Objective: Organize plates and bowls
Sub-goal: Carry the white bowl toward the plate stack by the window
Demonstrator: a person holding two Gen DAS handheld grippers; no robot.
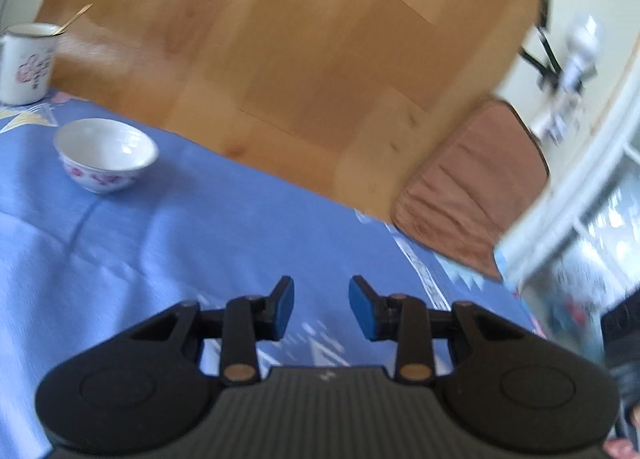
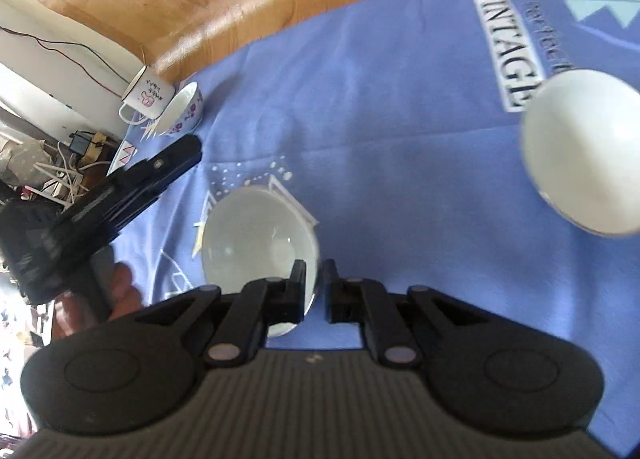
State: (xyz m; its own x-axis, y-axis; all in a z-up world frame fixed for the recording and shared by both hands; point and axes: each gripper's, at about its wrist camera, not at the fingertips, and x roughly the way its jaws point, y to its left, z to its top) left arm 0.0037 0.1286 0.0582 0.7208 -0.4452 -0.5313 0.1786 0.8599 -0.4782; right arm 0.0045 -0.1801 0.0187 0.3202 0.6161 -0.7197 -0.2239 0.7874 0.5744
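A white bowl with pink flowers [image 1: 106,155] stands on the blue cloth at the left; it also shows in the right wrist view [image 2: 184,109]. My left gripper [image 1: 321,309] is open and empty above the cloth, well to the bowl's right. My right gripper [image 2: 314,291] is shut on the rim of a clear glass bowl [image 2: 256,243], held above the cloth. A plain white bowl or plate [image 2: 584,151] lies at the right. The left gripper's body [image 2: 120,195] shows at the left of the right wrist view.
A white enamel mug [image 1: 28,63] with a wooden stick stands behind the flowered bowl; it also shows in the right wrist view [image 2: 148,97]. A wooden floor [image 1: 300,51] lies beyond the cloth edge. A brown cushion [image 1: 472,179] sits at the right.
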